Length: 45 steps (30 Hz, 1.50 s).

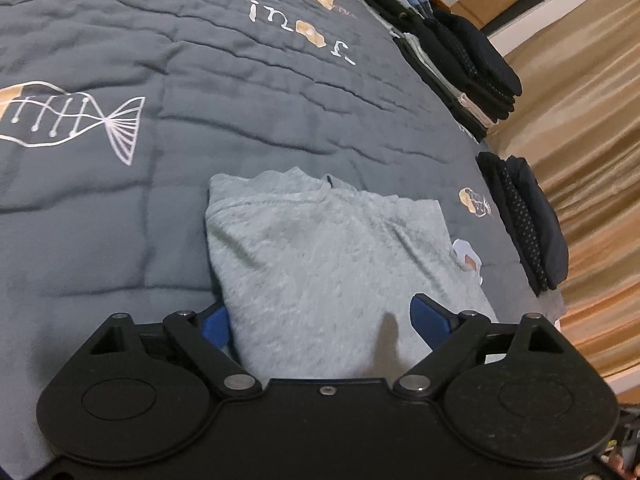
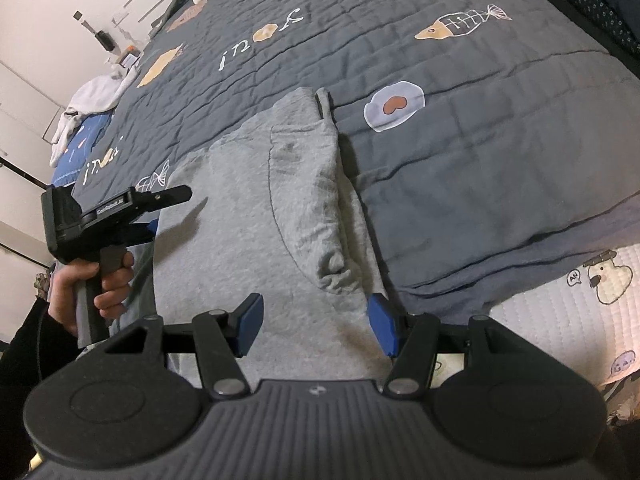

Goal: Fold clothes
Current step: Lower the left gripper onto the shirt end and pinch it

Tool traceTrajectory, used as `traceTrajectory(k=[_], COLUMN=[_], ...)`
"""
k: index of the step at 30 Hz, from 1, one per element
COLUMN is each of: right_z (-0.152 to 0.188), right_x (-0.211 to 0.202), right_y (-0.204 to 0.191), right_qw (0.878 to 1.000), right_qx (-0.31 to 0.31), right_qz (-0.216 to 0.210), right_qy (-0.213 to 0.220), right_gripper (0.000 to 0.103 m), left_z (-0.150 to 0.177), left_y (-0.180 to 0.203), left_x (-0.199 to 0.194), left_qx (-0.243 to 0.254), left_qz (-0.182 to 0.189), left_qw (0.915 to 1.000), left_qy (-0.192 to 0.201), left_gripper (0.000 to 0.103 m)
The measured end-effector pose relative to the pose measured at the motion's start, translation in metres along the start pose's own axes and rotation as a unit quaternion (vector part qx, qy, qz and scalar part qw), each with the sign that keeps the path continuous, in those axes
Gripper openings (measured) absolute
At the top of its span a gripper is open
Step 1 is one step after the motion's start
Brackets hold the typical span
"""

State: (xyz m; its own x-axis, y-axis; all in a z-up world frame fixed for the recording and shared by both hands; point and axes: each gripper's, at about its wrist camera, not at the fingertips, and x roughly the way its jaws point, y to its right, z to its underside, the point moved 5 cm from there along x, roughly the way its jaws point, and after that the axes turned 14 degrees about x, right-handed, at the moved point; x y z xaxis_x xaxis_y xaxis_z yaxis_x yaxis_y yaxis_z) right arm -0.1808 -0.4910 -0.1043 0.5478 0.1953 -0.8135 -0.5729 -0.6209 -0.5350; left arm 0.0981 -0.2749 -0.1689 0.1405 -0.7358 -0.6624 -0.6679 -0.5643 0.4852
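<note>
A light grey garment [image 1: 328, 256] lies folded on the dark grey quilt [image 1: 120, 40]; its stitched pocket and a rolled fold show in the right wrist view [image 2: 248, 224]. My left gripper [image 1: 320, 320] hovers over the garment's near edge, blue pads wide apart, nothing between them. It also appears from the side at the garment's left edge [image 2: 156, 212], held by a hand [image 2: 100, 284]. My right gripper [image 2: 316, 326] stands open over the garment's near end, its blue pads [image 2: 382, 328] straddling the cloth without clamping it.
Stacks of folded dark clothes [image 1: 460, 56] line the bed's right edge, with another dark pile [image 1: 524, 220] nearer. Orange curtains [image 1: 592, 160] hang beyond. A white crumpled cloth [image 2: 92, 100] lies at the far left. A pale quilt [image 2: 560, 312] shows under the dark one.
</note>
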Motion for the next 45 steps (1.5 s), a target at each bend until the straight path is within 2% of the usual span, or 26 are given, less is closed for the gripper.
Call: traceTrajectory(k=[1, 4, 9, 18, 20, 22, 25, 28, 30, 32, 33, 36, 37, 41, 45], right_z=[0.0, 0.0, 0.004, 0.005, 0.005, 0.006, 0.007, 0.007, 0.007, 0.008, 0.008, 0.006, 0.006, 0.006, 0.002], right_x=[0.0, 0.002, 0.005, 0.006, 0.004, 0.002, -0.001, -0.001, -0.001, -0.001, -0.001, -0.001, 0.0, 0.0, 0.001], right_y=[0.0, -0.002, -0.002, -0.005, -0.006, -0.007, -0.008, -0.009, -0.01, -0.01, -0.01, -0.011, -0.011, -0.01, -0.004], right_qw=[1.0, 1.0, 1.0, 1.0, 1.0, 1.0, 1.0, 1.0, 1.0, 1.0, 1.0, 1.0, 1.0, 1.0, 0.999], right_qx=[0.0, -0.003, -0.002, -0.006, -0.005, -0.005, -0.006, -0.007, -0.008, -0.009, -0.009, -0.008, -0.008, -0.008, -0.011], right_qz=[0.0, -0.001, -0.003, -0.006, -0.008, -0.011, -0.015, -0.015, -0.015, -0.014, -0.015, -0.016, -0.016, -0.017, -0.024], right_qy=[-0.001, -0.004, -0.011, -0.015, -0.013, -0.012, -0.011, -0.012, -0.013, -0.013, -0.013, -0.012, -0.012, -0.014, -0.018], right_gripper=[0.057, 0.057, 0.057, 0.057, 0.057, 0.057, 0.057, 0.057, 0.057, 0.057, 0.057, 0.057, 0.057, 0.057, 0.057], left_z=[-0.001, -0.001, 0.006, -0.008, -0.009, -0.007, -0.002, -0.002, -0.004, -0.005, -0.005, -0.005, -0.005, -0.003, -0.002], left_y=[0.002, 0.006, -0.003, 0.003, 0.007, 0.009, 0.002, -0.006, -0.002, 0.004, 0.003, 0.002, 0.001, 0.013, 0.013], left_x=[0.001, -0.002, -0.004, 0.017, 0.016, 0.013, 0.015, 0.023, 0.026, 0.03, 0.03, 0.027, 0.025, 0.022, 0.028], left_qx=[0.0, 0.014, 0.005, 0.021, 0.026, 0.034, 0.035, 0.006, 0.022, 0.048, 0.054, 0.059, 0.057, 0.095, 0.101], left_qz=[0.006, 0.02, 0.037, 0.04, 0.048, 0.054, 0.049, 0.057, 0.05, 0.036, 0.028, 0.021, 0.024, 0.005, -0.002], left_qw=[1.0, 0.9997, 0.9993, 0.9989, 0.9984, 0.9979, 0.9981, 0.9983, 0.9984, 0.9979, 0.9978, 0.9977, 0.9978, 0.9952, 0.9944], left_qy=[0.001, 0.001, -0.005, -0.012, -0.011, -0.007, -0.014, -0.014, -0.017, -0.023, -0.025, -0.026, -0.025, -0.021, -0.032], left_gripper=[0.082, 0.078, 0.076, 0.076, 0.071, 0.061, 0.06, 0.06, 0.06, 0.055, 0.049, 0.018, 0.012, 0.011, 0.011])
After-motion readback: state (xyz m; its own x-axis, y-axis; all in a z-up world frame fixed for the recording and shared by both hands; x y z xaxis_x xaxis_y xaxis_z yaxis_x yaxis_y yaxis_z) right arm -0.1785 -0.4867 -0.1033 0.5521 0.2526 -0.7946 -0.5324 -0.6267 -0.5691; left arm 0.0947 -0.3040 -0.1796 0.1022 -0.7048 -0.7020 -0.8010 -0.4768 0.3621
